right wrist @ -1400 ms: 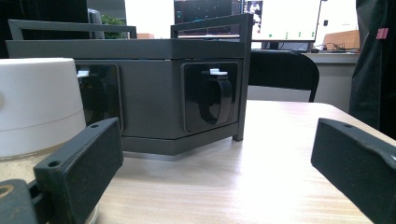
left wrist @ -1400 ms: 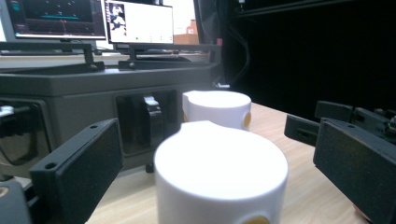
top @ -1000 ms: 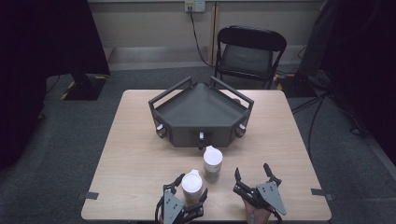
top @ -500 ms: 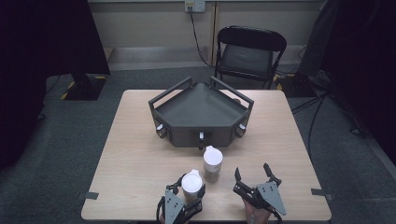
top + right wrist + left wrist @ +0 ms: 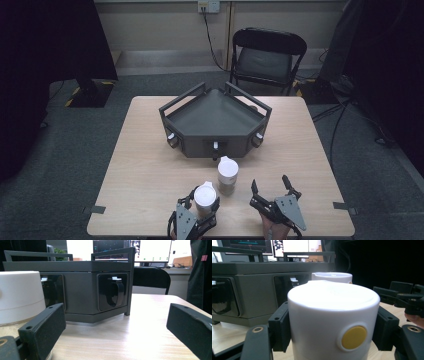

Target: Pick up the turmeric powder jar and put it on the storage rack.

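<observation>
A white container [image 5: 205,196] with a yellow dot [image 5: 353,337] on its side stands near the table's front edge. My left gripper [image 5: 204,200] is shut on it, both black pads [image 5: 282,327] pressed flat against its sides. Just behind it, to the right, stands a second white-capped jar [image 5: 227,175] with a see-through lower part; it rises behind the held container [image 5: 332,277] and sits at the left of the right gripper view [image 5: 20,295]. My right gripper [image 5: 272,189] rests to the right of both with its jaws wide open and nothing between them [image 5: 117,322].
A grey three-cornered box [image 5: 215,122] with raised rails and small knobs in its front panels fills the middle of the wooden table [image 5: 145,165]. A black folding chair [image 5: 267,55] stands beyond the far edge. Bare tabletop lies to the left and right of the grippers.
The left gripper's jaws have drawn in against the white container. Neither hand has shifted, and the right gripper stays open.
</observation>
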Demonstrator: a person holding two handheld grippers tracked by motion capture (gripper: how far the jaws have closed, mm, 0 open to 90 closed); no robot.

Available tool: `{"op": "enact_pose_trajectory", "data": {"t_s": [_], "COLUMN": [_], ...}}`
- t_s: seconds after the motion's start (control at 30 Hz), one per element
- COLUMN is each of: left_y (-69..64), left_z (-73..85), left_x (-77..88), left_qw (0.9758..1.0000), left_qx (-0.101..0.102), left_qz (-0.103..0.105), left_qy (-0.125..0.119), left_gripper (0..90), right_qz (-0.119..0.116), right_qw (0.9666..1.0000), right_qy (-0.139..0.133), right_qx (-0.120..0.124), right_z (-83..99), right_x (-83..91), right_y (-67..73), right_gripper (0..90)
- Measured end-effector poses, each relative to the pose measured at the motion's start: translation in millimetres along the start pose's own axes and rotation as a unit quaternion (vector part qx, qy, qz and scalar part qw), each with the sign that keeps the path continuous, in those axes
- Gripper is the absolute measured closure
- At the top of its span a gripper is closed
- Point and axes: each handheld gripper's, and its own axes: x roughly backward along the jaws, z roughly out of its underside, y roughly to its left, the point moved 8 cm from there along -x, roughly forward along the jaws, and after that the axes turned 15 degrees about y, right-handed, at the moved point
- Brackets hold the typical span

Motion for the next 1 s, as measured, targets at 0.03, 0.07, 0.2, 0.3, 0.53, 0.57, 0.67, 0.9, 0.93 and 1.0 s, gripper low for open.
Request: {"op": "enact_pose_trajectory", "data": {"t_s": [0.03,0.07,0.2,0.3,0.53,0.57,0.67,0.9,0.93,1.0], "left_y": [0.7,1.9,5.9,7.8,11.6,12.3,15.1,15.6,15.9,16.6], "left_z": [-0.6,-1.7,-5.1,-6.1,-11.3,-12.6,-16.7,-23.9,-24.4,-26.7], "left_x": [0.6,0.9,2.2,3.5,4.8,4.9,4.9,8.5,8.7,9.2], "left_qw": [1.0000,1.0000,1.0000,1.0000,1.0000,1.0000,1.0000,0.9999,0.9999,0.9999], "left_qx": [0.000,0.002,0.001,0.003,0.002,0.000,0.002,-0.004,-0.002,-0.002], "left_qz": [0.000,0.002,0.001,0.001,0.000,0.000,0.002,-0.003,-0.001,0.002], "left_qy": [-0.002,-0.002,0.001,0.000,-0.002,-0.003,-0.005,-0.014,-0.014,-0.013], "left_gripper": [30.9,30.9,30.9,30.9,30.9,30.9,30.9,30.9,30.9,30.9], "right_qz": [0.000,0.000,0.000,0.000,0.000,0.000,0.000,0.000,0.001,0.001], "right_qw": [1.0000,1.0000,1.0000,1.0000,1.0000,1.0000,1.0000,1.0000,1.0000,1.0000], "right_qy": [0.000,0.000,0.000,0.000,0.000,0.000,0.000,0.000,0.000,0.000], "right_qx": [0.000,0.000,0.000,0.000,0.000,0.000,0.000,0.000,0.000,0.000], "right_z": [0.0,0.0,0.0,0.0,0.0,0.0,0.0,0.0,0.0,0.0], "right_x": [0.0,0.0,0.0,0.0,0.0,0.0,0.0,0.0,0.0,0.0], "right_y": [0.0,0.0,0.0,0.0,0.0,0.0,0.0,0.0,0.1,0.1], "right_gripper": [0.9,0.9,0.9,0.9,0.9,0.9,0.9,0.9,0.9,0.9]}}
